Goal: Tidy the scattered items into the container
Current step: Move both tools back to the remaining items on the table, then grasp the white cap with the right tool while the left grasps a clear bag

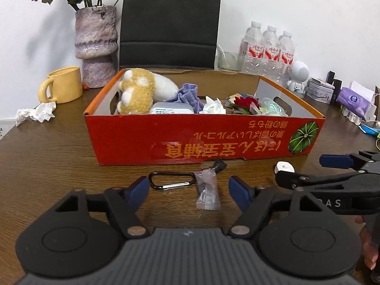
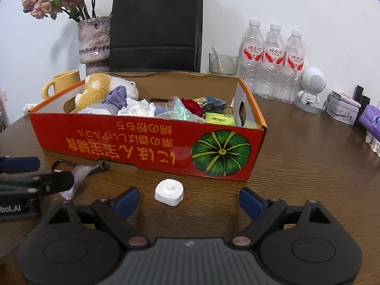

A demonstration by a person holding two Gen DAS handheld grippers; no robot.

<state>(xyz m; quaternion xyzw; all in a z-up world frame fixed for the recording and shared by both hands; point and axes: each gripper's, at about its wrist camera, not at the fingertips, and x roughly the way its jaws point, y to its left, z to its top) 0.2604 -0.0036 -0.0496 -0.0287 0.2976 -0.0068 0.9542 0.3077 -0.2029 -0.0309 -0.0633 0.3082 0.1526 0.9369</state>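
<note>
Your left gripper (image 1: pixel 188 187) is spread wide and low over the brown wood-grain bench (image 1: pixel 47 156), with the pale purple wrapped candy (image 1: pixel 207 193) lying between its blue pads and the black-and-silver metal carabiner (image 1: pixel 171 180) just left of the candy. Your right gripper (image 2: pixel 189 200) is wide too, empty, framing the small white plastic button-topped block (image 2: pixel 169 192) on the bench. Just beyond both sits the red cardboard box (image 2: pixel 147 142) (pumpkin print on its front), already holding a plush toy (image 1: pixel 139 90), cloth and crumpled tissue.
</note>
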